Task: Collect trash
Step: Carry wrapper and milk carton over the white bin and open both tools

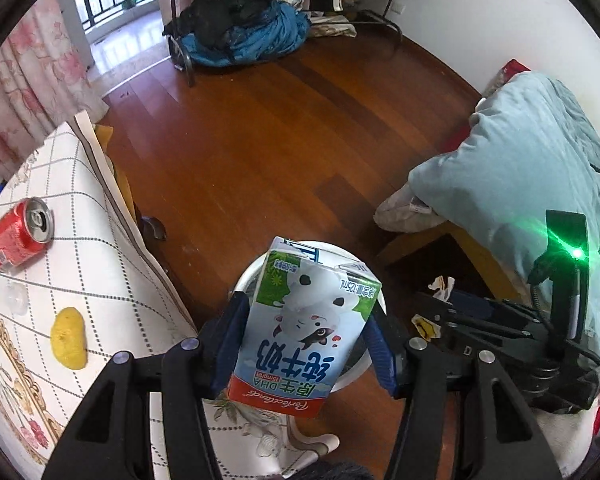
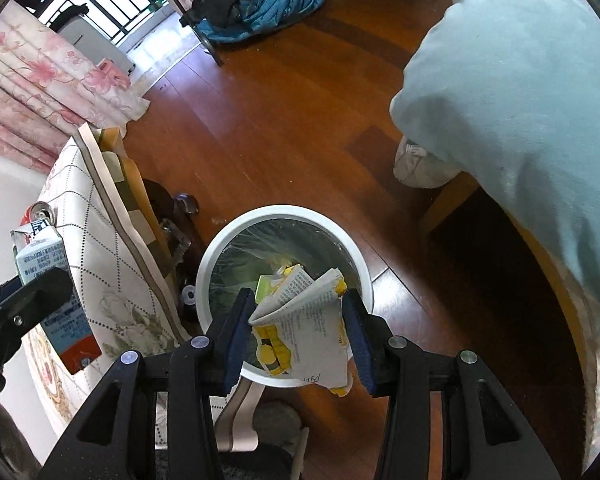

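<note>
**Both grippers loaded, over the bin**

Left wrist view: my left gripper is clamped on the milk carton, blue pads pressed on both of its sides. The carton is upside down, with its print inverted and its red end towards the camera. Behind it I see the rim of the white trash bin, mostly blocked by the carton. To the left sits the table with a checked floral cloth. A red soda can lies on its side on the cloth, open end up. A yellow scrap lies nearer to me, well apart from the can. The right gripper's body shows at the right edge, with a bit of crumpled paper at its tip. A bed with a pale blue quilt is on the right, and a clothes pile lies on the far floor.

Right wrist view: my right gripper is closed on the crumpled paper, which is white with printed text and yellow patches. It's squeezed between the blue pads. The wad hangs above the open mouth of the trash bin. The bin has a clear liner, and some yellowish-green scraps are already inside. The bin stands on the wooden floor just beside the table's hanging cloth. At left, the left gripper holds the milk carton over the table edge, and the can top peeks out behind it.
</note>
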